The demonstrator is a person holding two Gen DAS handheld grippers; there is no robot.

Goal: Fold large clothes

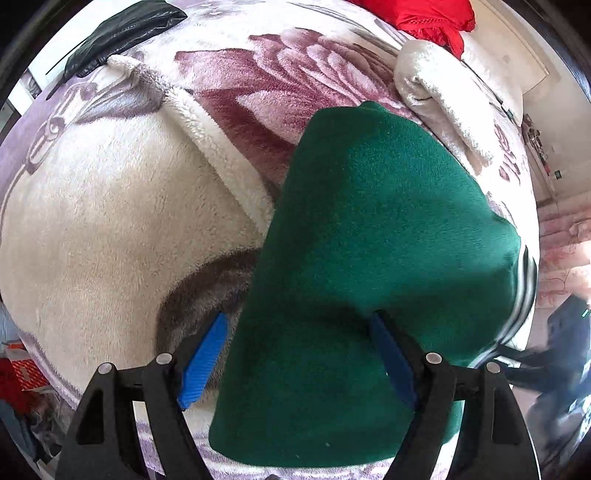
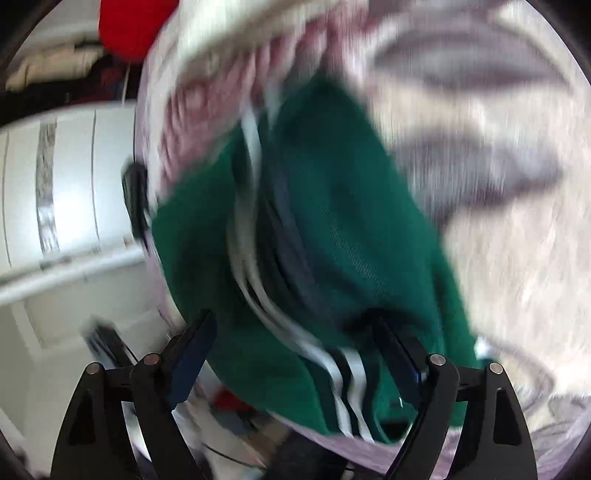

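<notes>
Garment: one green fleece garment (image 1: 373, 240) with white and dark stripes at its edge, folded into a thick bundle and lying on the blanket.
Left gripper (image 1: 299, 354): jaws apart, blue pads either side of the garment's near end; whether they touch the cloth I cannot tell.
Right gripper (image 2: 291, 350): jaws apart, striped edge of the garment (image 2: 332, 236) between them; view blurred, contact unclear.
Blanket (image 1: 110, 221): one plush cream blanket with a purple flower print, under the garment, one edge turned back beside it.
Red cloth (image 1: 424, 18): one, beyond the garment, well apart.
Black cloth (image 1: 122, 33): one, far corner of the blanket.
</notes>
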